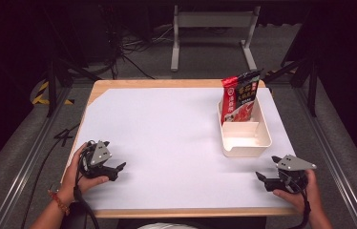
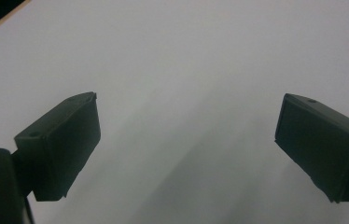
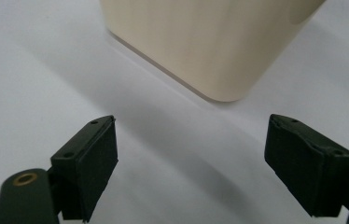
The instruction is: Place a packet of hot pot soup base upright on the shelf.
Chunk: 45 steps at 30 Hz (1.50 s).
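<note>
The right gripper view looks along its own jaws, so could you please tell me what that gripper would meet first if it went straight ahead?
Probably the cream plastic bin. The right gripper has its jaws open with nothing between them, and bare white table cover lies before the bin's near wall. How far off that wall is, I can't judge.

This is a lab or recording studio rather than a home. The tabletop (image 1: 167,138) is a wooden board covered by a plain white sheet, standing on grey carpet in a dark, black-walled room. Metal rails (image 1: 28,157) run along the floor on both sides of it. Loose cables (image 1: 133,45) lie tangled on the floor beyond the far edge, beside a grey metal stand frame (image 1: 212,28). Black-and-yellow hazard tape (image 1: 40,95) marks the floor at the left, near the dark legs of a tripod (image 1: 55,76).
</note>
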### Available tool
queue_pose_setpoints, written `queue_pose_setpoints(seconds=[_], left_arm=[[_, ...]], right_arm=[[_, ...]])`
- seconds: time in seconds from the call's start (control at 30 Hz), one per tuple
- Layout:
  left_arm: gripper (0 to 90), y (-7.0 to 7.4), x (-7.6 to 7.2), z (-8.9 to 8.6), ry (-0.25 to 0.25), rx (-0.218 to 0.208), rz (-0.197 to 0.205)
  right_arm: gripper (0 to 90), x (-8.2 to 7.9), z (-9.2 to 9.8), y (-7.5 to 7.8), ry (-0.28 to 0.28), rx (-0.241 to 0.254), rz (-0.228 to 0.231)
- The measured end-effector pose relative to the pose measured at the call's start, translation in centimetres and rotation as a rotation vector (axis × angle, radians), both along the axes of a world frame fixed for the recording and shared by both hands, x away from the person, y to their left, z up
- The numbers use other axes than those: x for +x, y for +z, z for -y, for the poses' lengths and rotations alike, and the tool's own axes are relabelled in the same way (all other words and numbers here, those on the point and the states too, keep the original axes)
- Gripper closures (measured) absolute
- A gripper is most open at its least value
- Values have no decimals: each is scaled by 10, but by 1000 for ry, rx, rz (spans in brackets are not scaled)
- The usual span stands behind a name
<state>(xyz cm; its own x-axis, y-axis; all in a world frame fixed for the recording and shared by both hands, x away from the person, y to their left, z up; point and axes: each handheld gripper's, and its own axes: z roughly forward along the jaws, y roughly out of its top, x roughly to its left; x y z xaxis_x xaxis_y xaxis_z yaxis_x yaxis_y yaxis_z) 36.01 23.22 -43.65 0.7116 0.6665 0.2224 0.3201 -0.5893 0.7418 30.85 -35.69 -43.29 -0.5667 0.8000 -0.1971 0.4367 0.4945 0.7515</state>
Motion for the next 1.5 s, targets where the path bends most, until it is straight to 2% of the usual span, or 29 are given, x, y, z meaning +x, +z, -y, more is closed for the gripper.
queue_pose_setpoints(seconds=[0.13, 0.2, 0.3, 0.33, 0.43, 0.5, 0.87, 1.5], left_arm=[[77, -3, -5, -13, 25, -58, -18], [77, -4, -9, -18, 46, -65, -11], [79, -6, -15, -29, 67, -120, -19], [78, -8, -17, -35, 73, -155, -27], [78, -10, -20, -43, 94, -222, -35], [78, -10, -21, -47, 105, -252, -30], [78, -12, -19, -44, 86, -232, -43], [78, -13, -18, -42, 71, -217, -41]], right_arm=[[166, 0, 0, 0, -1, -14, 4], [166, -1, -1, 0, -4, -27, 7], [165, -2, -1, 1, -4, -30, 14], [163, -2, -1, 1, -5, -35, 16], [162, -2, -1, 1, -5, -37, 17], [161, -1, -1, 1, -5, -36, 19], [158, 0, 0, 1, -5, -32, 23], [156, 0, 0, 1, -5, -36, 26]])
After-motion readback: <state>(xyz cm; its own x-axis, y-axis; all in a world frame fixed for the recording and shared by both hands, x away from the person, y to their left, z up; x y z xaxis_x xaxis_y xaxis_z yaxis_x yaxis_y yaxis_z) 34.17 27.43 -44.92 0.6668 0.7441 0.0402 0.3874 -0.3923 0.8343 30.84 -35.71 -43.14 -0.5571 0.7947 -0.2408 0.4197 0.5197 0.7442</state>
